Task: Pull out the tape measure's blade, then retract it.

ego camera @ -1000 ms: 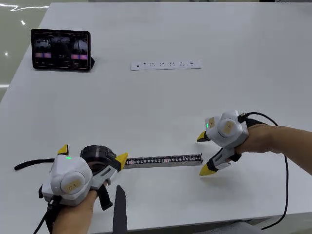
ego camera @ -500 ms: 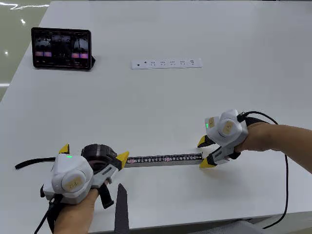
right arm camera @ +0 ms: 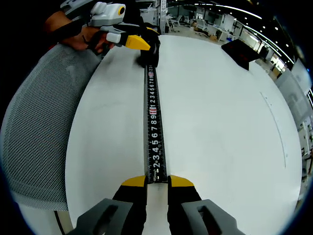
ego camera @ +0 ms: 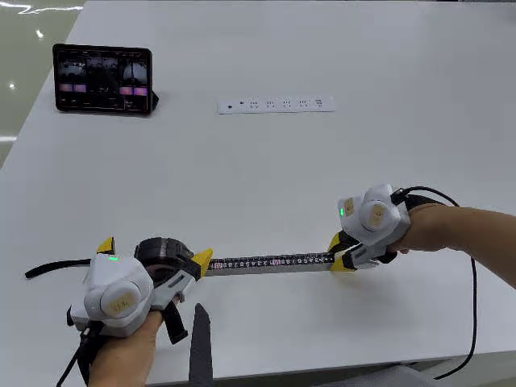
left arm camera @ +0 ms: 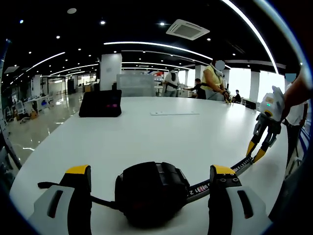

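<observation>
The black tape measure case [ego camera: 161,254] [left arm camera: 151,191] lies on the white table [ego camera: 266,177] between the jaws of my left gripper [ego camera: 153,254] [left arm camera: 150,170]. Those jaws stand open, with a gap on each side of the case. The blade [ego camera: 270,262] [right arm camera: 154,122] [left arm camera: 239,166] runs flat along the table from the case to the right. My right gripper [ego camera: 339,256] [right arm camera: 157,182] is shut on the blade's free end, its yellow tips pinching the strip from both sides. In the left gripper view it is the right gripper [left arm camera: 257,149] at the far right.
A tablet [ego camera: 102,79] stands at the back left and a white power strip [ego camera: 276,105] lies at the back middle. A black strap [ego camera: 197,347] hangs at the near edge and another strap [ego camera: 52,268] trails left of the case. A cable [ego camera: 472,274] loops behind the right hand.
The right gripper's jaws, wide apart a second ago, have closed onto the blade's end. The left gripper, case and blade have stayed in place.
</observation>
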The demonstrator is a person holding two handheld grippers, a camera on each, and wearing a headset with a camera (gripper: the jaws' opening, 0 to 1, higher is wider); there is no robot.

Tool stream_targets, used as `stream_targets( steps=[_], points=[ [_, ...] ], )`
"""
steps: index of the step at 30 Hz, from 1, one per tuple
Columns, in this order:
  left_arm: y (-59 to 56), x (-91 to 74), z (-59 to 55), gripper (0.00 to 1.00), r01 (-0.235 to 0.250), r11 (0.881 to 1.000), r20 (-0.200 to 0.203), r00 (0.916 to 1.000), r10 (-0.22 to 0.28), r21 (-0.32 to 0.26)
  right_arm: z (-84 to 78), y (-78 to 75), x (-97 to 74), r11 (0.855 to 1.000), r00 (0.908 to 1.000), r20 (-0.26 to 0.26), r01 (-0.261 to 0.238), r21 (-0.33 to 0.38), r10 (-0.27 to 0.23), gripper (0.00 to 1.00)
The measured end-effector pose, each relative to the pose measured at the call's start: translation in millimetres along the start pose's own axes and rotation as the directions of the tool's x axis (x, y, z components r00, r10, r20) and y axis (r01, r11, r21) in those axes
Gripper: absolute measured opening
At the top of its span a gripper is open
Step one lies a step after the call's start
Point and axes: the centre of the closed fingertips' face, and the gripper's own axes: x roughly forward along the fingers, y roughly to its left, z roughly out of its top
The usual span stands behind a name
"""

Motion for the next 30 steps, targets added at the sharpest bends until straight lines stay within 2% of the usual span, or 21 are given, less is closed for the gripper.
stream_targets(
  steps=[7, 11, 12, 14, 21, 22, 27, 30],
  points=[
    [-0.6, 0.5, -1.7, 0.99, -0.003, 1.0, -0.005, 1.0, 0.003, 0.005, -0.1, 0.6, 0.3, 1.0, 0.9998, -0.019, 0.002, -0.008, -0.002, 0.11],
    [5.9, 0.5, -0.5, 0.96, -0.025, 1.0, 0.001, 0.9997, 0.025, -0.003, -0.2, 0.0, 0.5, 1.0, 0.9995, -0.032, 0.0, 0.007, 0.0, 0.11],
    [7.4, 0.9, -4.1, 0.96, -0.028, 0.999, -0.012, 0.9995, 0.028, -0.036, -0.4, -0.5, 0.6, 0.999, 0.9995, -0.031, -0.001, 0.034, 0.002, 0.1],
    [8.7, 0.4, -6.2, 0.94, -0.035, 0.999, -0.025, 0.9991, 0.035, -0.028, -0.6, -0.4, 0.6, 0.999, 0.9996, -0.03, -0.003, 0.032, 0.004, 0.1],
    [1.3, 0.8, -10.8, 0.83, -0.03, 1.0, -0.042, 0.9987, 0.03, 0.005, 0.0, 1.2, 0.9, 0.999, 0.9993, -0.037, -0.002, 0.042, 0.004, 0.11],
    [1.3, 1.0, -13.3, 0.81, -0.033, 0.999, -0.053, 0.998, 0.035, 0.038, 0.5, 1.1, 1.1, 0.999, 0.9991, -0.042, -0.003, 0.044, 0.005, 0.11],
    [-5.3, 5.7, -18.5, 0.75, -0.012, 1.0, -0.07, 0.9975, 0.013, 0.02, 0.4, -0.3, 1.5, 0.998, 0.9985, -0.054, -0.002, 0.062, 0.005, 0.11],
    [-3.8, 6.9, -17.9, 0.71, -0.021, 1.0, -0.072, 0.9972, 0.019, -0.014, 0.5, -0.7, 2.0, 0.998, 0.9982, -0.06, 0.001, 0.07, 0.004, 0.1]
  ],
)
